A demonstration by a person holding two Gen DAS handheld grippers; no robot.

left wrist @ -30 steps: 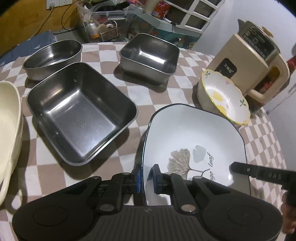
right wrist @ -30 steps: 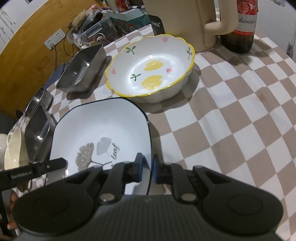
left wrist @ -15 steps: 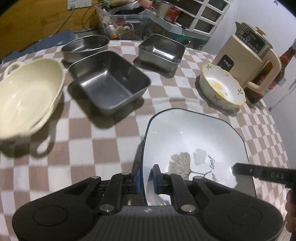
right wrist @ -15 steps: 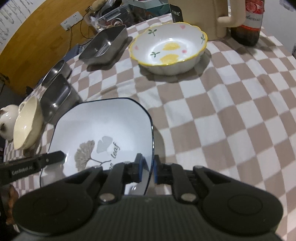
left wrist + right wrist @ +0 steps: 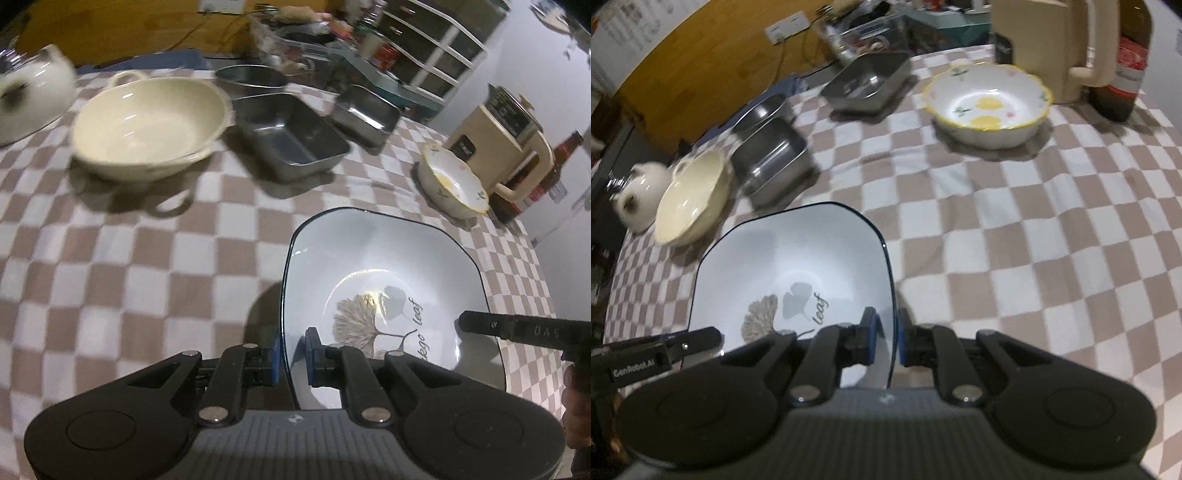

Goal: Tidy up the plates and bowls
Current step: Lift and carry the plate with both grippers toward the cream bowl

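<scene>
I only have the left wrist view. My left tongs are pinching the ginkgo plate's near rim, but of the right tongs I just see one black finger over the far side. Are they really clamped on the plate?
Observer: Yes. In the right wrist view the right tongs are shut on the plate, with its dark-lined rim caught between the blue pads.
Operator: Is there anything on the cloth out past that rim?
Observer: No. The checkered cloth on that side is bare all the way up to the lemon bowl.
</scene>
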